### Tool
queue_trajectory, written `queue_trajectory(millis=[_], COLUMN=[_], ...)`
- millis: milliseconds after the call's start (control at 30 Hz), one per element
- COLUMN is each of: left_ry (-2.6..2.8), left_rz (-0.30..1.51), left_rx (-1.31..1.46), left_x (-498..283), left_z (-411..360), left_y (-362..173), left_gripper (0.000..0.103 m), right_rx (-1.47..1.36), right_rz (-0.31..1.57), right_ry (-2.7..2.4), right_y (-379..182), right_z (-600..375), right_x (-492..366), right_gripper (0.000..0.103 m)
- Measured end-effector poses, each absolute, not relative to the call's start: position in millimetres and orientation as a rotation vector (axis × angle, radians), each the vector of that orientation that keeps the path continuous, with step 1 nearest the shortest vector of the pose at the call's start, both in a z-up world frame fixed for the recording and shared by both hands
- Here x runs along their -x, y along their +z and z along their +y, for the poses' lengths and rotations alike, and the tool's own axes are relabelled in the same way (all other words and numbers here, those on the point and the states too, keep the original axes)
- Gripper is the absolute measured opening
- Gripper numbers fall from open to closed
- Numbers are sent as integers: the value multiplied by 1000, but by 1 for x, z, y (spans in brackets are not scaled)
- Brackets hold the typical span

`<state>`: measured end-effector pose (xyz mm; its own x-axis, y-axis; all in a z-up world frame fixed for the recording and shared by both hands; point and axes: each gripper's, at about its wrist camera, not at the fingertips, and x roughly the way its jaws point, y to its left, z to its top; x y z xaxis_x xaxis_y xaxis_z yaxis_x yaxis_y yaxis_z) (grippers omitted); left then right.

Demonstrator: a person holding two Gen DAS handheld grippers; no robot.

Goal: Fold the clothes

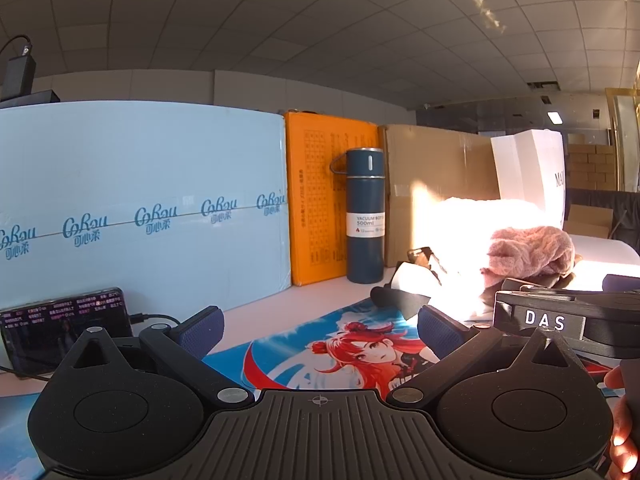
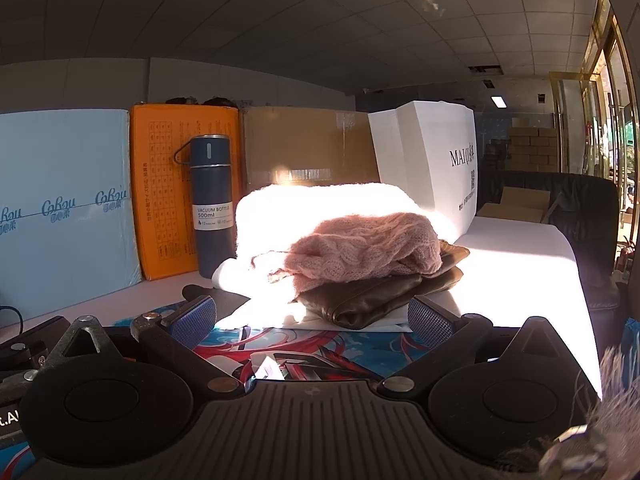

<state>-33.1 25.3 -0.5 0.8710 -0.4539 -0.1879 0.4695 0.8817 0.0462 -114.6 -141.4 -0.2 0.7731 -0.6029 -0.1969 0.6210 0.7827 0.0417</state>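
Observation:
A pile of clothes lies on the table ahead in the right wrist view: a pink knitted sweater (image 2: 360, 248) on top, a brown leather garment (image 2: 372, 296) under it, a white fluffy garment (image 2: 320, 204) behind in strong sunlight. The pink sweater (image 1: 528, 252) also shows at the right of the left wrist view. My right gripper (image 2: 312, 322) is open and empty, just short of the pile. My left gripper (image 1: 320, 330) is open and empty over the anime-print mat (image 1: 320, 352). The right gripper's body (image 1: 568, 320) shows beside it.
A dark blue vacuum bottle (image 2: 212, 204) stands left of the pile. Behind stand a pale blue box (image 1: 140, 200), an orange box (image 1: 320, 200), a cardboard box (image 2: 308, 144) and a white paper bag (image 2: 432, 160). A phone (image 1: 64, 328) with a cable lies at the left.

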Motion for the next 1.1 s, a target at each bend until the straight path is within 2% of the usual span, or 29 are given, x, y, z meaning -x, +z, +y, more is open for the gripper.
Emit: queue_trajectory(millis=[1100], left_ry=[-486], left_rz=[183], left_rx=[-89], left_x=[30], left_z=[25], left_y=[-1], left_gripper=[103], right_rx=[-108], right_rz=[176], right_ry=[-660], right_y=[0], right_z=[-142], right_x=[116], right_gripper=[103])
